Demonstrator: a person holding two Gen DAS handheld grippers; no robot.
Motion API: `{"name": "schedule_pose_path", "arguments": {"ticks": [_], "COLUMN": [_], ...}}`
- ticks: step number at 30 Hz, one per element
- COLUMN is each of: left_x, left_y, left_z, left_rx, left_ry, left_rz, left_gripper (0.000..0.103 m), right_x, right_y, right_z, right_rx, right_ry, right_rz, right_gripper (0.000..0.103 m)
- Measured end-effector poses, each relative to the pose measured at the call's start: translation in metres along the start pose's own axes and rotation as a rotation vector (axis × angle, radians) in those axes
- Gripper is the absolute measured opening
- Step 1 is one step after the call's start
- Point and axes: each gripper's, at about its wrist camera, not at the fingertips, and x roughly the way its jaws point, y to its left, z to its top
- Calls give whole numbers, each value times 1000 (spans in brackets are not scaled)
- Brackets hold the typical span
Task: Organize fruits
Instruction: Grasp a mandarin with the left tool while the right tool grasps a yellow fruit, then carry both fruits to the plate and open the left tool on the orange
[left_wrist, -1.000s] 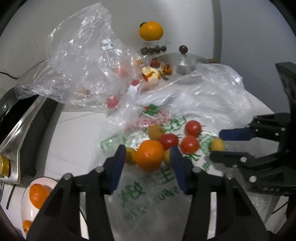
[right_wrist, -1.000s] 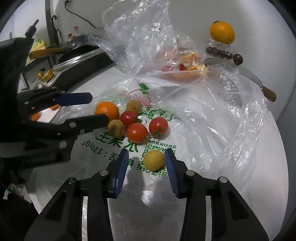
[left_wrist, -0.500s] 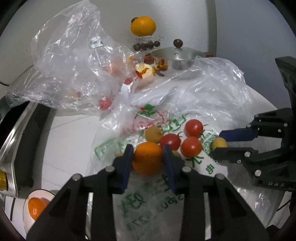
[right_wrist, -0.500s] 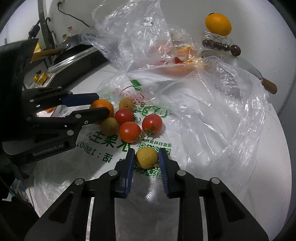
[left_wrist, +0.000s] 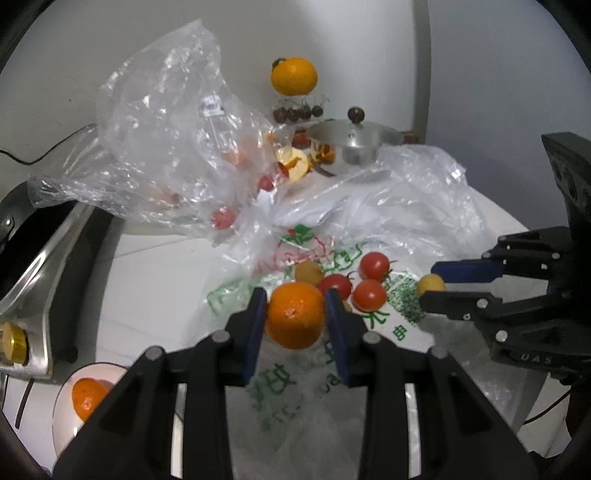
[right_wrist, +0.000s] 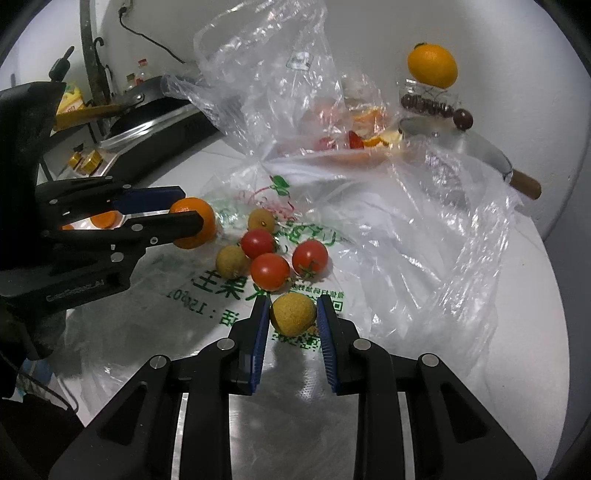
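Note:
My left gripper (left_wrist: 295, 308) is shut on an orange (left_wrist: 294, 314) and holds it just above the printed plastic bag (left_wrist: 280, 373). My right gripper (right_wrist: 292, 310) is shut on a small yellow fruit (right_wrist: 293, 314), which also shows in the left wrist view (left_wrist: 430, 284). Three red tomatoes (right_wrist: 269, 271) and two small brownish-yellow fruits (right_wrist: 232, 261) lie together on the bag between the grippers. The held orange also shows in the right wrist view (right_wrist: 194, 227).
A white bowl (left_wrist: 61, 413) holding an orange sits at lower left. A stove with a pan (left_wrist: 33, 258) is on the left. A crumpled clear bag (left_wrist: 166, 147), a steel pot lid (left_wrist: 354, 138), fruit peels and a jar topped with an orange (left_wrist: 294, 75) stand behind.
Both grippers closed from open: the left on the orange, the right on the yellow fruit. The left has since lifted the orange slightly.

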Motion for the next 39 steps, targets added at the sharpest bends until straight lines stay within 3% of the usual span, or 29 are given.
{"name": "schedule_pose_path", "arguments": {"ticks": [20,39], "left_x": [-78,-99], "left_y": [24,94], "left_z": [-31,-95], "left_rx": [-33,-118], "left_ry": [-81,-52], "left_rz": [10,109], "left_gripper": [33,33], "right_x": [-29,-10], "right_y": [62,136], "right_z": [10,25], "right_rx": [-67,-149], "right_ry": [-42,-5], "right_rz": [10,47], "right_gripper": [28,28]}}
